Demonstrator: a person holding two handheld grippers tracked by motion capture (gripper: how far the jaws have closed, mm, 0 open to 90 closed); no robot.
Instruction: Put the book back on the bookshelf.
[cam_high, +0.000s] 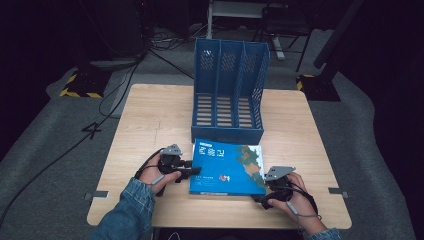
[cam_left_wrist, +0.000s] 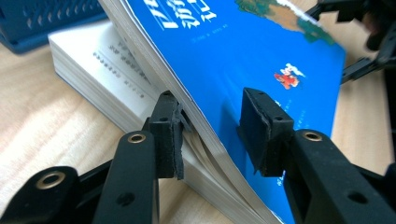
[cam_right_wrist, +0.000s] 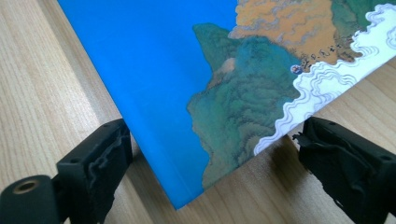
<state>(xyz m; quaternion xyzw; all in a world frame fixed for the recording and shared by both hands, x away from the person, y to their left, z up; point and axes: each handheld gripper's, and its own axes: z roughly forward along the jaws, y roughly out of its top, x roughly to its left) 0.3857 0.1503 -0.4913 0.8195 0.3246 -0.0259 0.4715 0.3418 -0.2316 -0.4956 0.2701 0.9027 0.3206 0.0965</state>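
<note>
- A recording lab or studio set-up, not a home: a single light wooden bench (cam_high: 150, 130) stands alone in a dark room with black surroundings.
- Grey carpet-like floor covering (cam_high: 50, 165) lies under it, with black cables (cam_high: 115, 95) trailing across it toward dark equipment at the back.
- Yellow-and-black hazard-striped stand bases (cam_high: 75, 90) sit at both far corners.
- Metal frame legs (cam_high: 235, 15) of other furniture show behind.
- Small grey metal brackets (cam_high: 97, 194) sit at the bench's side edges.
- Office goods are the props: a blue plastic three-slot file rack (cam_high: 227, 95) and a blue-covered paperback book (cam_high: 227, 167).
</note>
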